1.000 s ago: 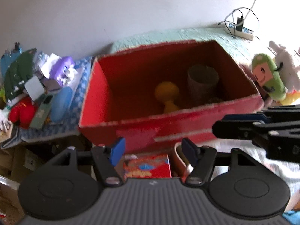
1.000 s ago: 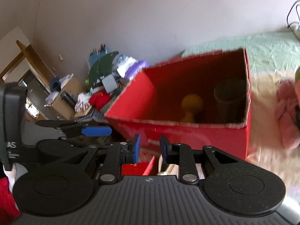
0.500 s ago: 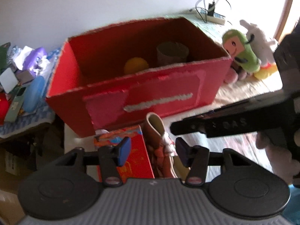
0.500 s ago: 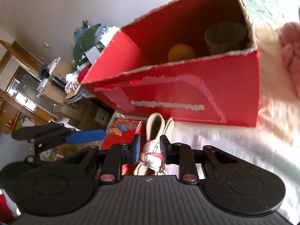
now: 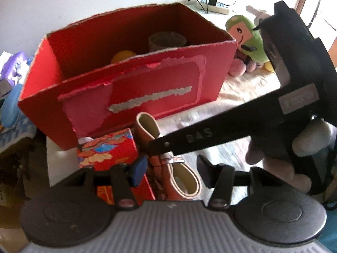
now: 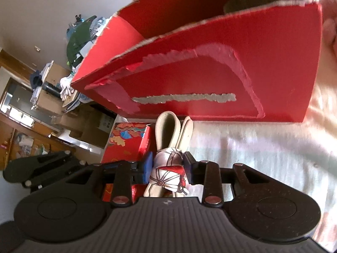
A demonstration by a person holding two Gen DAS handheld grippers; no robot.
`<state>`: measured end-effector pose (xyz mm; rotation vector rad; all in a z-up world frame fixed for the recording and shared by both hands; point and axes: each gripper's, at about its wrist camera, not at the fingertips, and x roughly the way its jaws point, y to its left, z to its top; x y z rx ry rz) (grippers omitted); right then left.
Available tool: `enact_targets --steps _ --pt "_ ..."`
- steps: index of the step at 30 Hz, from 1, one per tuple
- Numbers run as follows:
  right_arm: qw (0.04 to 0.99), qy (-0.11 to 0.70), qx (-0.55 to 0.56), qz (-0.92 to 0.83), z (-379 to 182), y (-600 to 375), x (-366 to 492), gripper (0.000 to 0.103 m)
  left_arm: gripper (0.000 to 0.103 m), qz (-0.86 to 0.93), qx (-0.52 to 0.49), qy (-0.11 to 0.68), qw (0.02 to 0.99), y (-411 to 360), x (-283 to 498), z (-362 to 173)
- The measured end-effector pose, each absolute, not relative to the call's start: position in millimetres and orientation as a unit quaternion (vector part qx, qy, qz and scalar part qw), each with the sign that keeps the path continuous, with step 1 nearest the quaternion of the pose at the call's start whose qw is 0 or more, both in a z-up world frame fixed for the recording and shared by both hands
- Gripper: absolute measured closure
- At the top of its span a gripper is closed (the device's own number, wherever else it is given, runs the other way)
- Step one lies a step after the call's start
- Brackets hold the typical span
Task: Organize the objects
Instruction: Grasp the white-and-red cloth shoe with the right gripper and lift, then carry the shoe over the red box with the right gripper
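A big red cardboard box [image 5: 134, 97] stands open on the bed; it also shows in the right wrist view [image 6: 210, 67]. Inside it are a yellow toy [image 5: 123, 55] and a brown cup [image 5: 167, 40]. In front of it lies a brown and cream rabbit-eared plush [image 5: 168, 162] beside a small red patterned box [image 5: 107, 149]. My right gripper [image 6: 167, 167] is open with its pads on either side of the plush's patterned head [image 6: 168, 172]. My left gripper [image 5: 170, 170] is open just above the plush. The right gripper's body [image 5: 273, 109] crosses the left wrist view.
Plush toys, one green [image 5: 248, 35], lie right of the big box on the pale bedcover [image 6: 252, 151]. A power strip [image 5: 212, 5] sits at the back. A cluttered side table [image 6: 84, 33] and cardboard boxes [image 6: 52, 97] stand to the left.
Both grippers have dropped down and forward from above the big box to the plush in front of it. The right gripper's jaws have opened wider around the plush's head.
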<state>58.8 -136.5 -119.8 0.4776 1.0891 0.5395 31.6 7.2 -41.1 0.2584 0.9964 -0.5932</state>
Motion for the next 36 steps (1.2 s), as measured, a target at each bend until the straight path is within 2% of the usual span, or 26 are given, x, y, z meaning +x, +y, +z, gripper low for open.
enact_targets --steps 3,9,18,20,25,36 --pt "0.784 0.515 0.242 0.25 -127 -140 61 0.065 0.049 -0.278 0.13 0.476 0.824 5 34 -48" --pt "0.77 0.519 0.281 0.243 -127 -162 56 0.075 0.052 -0.289 0.134 0.48 0.818 3 39 -51" --pt "0.774 0.506 0.311 0.219 -120 -204 37 0.079 0.052 -0.331 0.161 0.487 0.792 -22 39 -58" --pt "0.777 0.502 0.319 0.208 -120 -214 31 0.079 0.054 -0.343 0.172 0.484 0.786 -29 37 -59" --pt "0.785 0.487 0.336 0.185 -114 -236 20 0.081 0.07 -0.376 0.178 0.475 0.776 -42 36 -54" --pt "0.819 0.428 0.354 0.146 -70 -254 -3 0.081 0.072 -0.466 0.192 0.408 0.761 -78 31 -19"
